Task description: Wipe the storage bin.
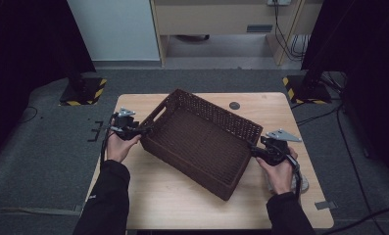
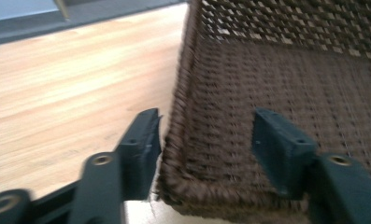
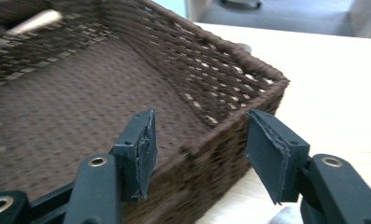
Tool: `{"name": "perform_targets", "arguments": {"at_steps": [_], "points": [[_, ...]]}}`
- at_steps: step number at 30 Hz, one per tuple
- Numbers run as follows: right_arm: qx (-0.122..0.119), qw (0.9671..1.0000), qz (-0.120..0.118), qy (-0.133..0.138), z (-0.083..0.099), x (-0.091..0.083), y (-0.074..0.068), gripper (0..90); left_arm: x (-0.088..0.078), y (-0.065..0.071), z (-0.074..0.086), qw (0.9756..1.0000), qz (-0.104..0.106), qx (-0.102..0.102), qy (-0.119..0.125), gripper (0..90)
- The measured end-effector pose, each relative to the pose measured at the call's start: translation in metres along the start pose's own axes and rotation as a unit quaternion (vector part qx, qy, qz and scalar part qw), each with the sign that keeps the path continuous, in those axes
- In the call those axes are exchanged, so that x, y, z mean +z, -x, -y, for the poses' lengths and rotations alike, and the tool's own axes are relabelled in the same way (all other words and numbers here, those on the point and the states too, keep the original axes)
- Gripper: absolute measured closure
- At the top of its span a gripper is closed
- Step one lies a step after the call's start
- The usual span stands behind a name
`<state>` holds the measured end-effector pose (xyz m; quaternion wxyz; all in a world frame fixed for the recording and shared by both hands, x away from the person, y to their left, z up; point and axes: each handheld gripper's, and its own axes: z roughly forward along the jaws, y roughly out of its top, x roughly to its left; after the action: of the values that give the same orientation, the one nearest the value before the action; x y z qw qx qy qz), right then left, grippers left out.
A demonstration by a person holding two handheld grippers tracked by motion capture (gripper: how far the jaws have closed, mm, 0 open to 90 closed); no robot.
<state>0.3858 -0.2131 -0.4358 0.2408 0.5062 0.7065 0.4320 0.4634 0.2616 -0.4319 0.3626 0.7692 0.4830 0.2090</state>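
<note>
Dark brown rectangular woven wicker basket [image 1: 202, 139] skewed on pale wooden table [image 1: 182, 205]. Left gripper [image 2: 206, 135] and right gripper [image 3: 199, 140] both part-open, straddling opposite rim walls, pads unclamped.

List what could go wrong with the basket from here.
1. The left gripper straddles the basket wall near a corner; one pad touches the rim, the other stands off. Lifting now, the wall could slip out.
2. The right gripper straddles the opposite wall with gaps on both sides, so it may have no hold yet; one end might rise alone and tip the basket.
3. The basket sits askew on the table; uneven pulls could twist it further.
</note>
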Motion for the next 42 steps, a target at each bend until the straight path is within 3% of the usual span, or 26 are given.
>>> {"name": "perform_targets", "arguments": {"at_steps": [2,7,10,14,16,20,22,25,28,31,34,36,38,40,42], "points": [[-0.002,0.9999,-0.009,-0.006,0.004,-0.007,-0.004,42.9,-0.003,0.001,0.003,1.0,-0.005,0.0,0.004,47.5],[0.009,0.9993,-0.028,-0.025,0.011,-0.009,-0.011,46.6,-0.014,0.007,0.01,1.0,0.004,-0.007,-0.005,51.9],[0.005,0.9993,-0.023,-0.028,0.009,0.0,-0.008,51.8,-0.023,0.012,0.014,0.9998,0.009,-0.007,-0.014,52.3],[-0.013,0.9996,0.002,-0.024,0.001,0.013,0.0,55.9,-0.028,0.008,0.012,0.9998,0.009,-0.017,0.011,51.0],[-0.023,0.9996,0.003,-0.019,-0.001,0.016,0.003,55.7,-0.025,0.006,0.012,0.9997,0.016,-0.016,0.01,51.1],[-0.013,0.9999,-0.008,0.001,-0.003,0.003,0.002,50.8,-0.019,0.012,0.018,0.9993,0.032,-0.008,-0.018,60.7],[-0.017,0.9997,-0.015,-0.002,-0.001,-0.007,-0.002,49.0,-0.02,0.019,0.025,0.9995,0.021,0.0,-0.022,62.2],[-0.021,0.9993,-0.019,-0.023,0.006,-0.015,-0.007,49.5,-0.027,0.026,0.035,0.9993,0.024,-0.028,-0.01,62.7],[-0.023,0.9988,-0.03,-0.032,0.014,-0.017,-0.006,63.3,-0.036,0.036,0.044,0.9988,0.028,-0.038,-0.008,61.1],[-0.014,0.999,-0.032,-0.026,0.014,-0.012,0.0,67.8,-0.045,0.043,0.053,0.9983,0.04,-0.043,-0.005,57.2],[-0.033,0.9989,-0.015,-0.03,0.008,-0.004,0.003,69.8,-0.048,0.045,0.056,0.9987,0.046,-0.02,0.002,52.4],[-0.039,0.9988,-0.007,-0.029,0.004,0.001,0.006,68.8,-0.05,0.045,0.056,0.9991,0.035,-0.019,0.013,50.1],[-0.038,0.9991,0.001,-0.021,0.003,0.0,0.007,63.6,-0.05,0.046,0.057,0.999,0.038,-0.019,0.016,52.2],[-0.038,0.9991,-0.009,-0.013,0.004,-0.004,0.005,66.5,-0.049,0.049,0.061,0.9987,0.047,-0.018,0.009,58.4],[-0.044,0.9988,-0.011,-0.018,0.006,-0.007,0.005,72.0,-0.049,0.051,0.065,0.9988,0.042,-0.02,0.01,61.4]]}}
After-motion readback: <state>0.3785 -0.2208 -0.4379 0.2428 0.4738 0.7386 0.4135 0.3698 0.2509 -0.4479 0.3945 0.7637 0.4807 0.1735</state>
